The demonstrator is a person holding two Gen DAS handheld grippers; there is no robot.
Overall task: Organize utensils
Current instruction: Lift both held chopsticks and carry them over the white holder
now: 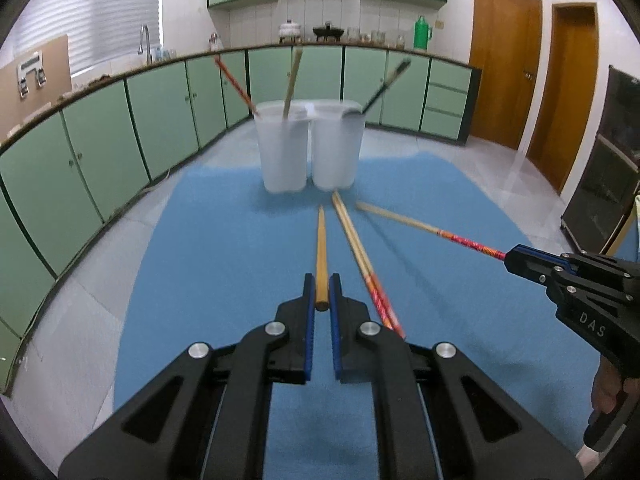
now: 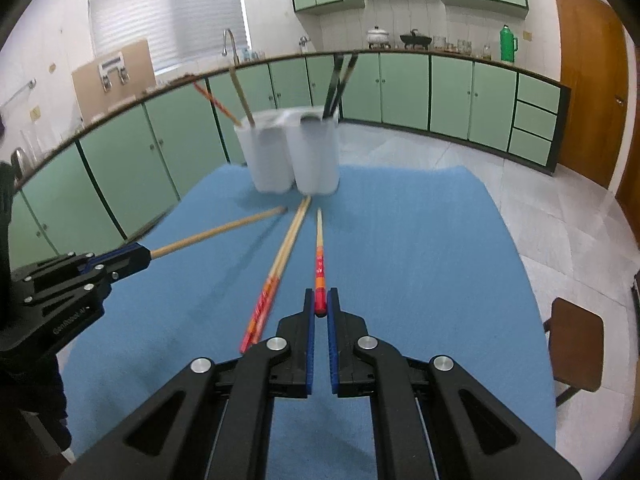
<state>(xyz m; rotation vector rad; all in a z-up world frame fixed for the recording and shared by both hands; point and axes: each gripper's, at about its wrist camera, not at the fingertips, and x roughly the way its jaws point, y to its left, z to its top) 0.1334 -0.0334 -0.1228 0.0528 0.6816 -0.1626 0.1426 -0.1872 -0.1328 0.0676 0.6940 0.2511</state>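
Wooden plain chopstick [image 1: 321, 256] clamped in your left gripper [image 1: 321, 292] | red-ended chopstick [image 2: 319, 264] clamped in your right gripper [image 2: 320, 304] | loose pair [image 1: 362, 264] mid-mat [image 1: 200, 260], tips toward far-edge cups [image 1: 310, 148].

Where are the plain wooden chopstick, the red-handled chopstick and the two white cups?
Plain wooden chopstick [image 1: 321, 256], left wrist view, mid-shaft.
Red-handled wooden chopstick [image 2: 319, 268], right wrist view, patterned handle.
Two white plastic cups [image 1: 286, 152], left wrist view, left cup's wall.

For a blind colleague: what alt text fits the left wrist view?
The left gripper clamps a plain wooden chopstick above a blue mat, pointing at two white cups. At right, the right gripper holds a red-handled chopstick.
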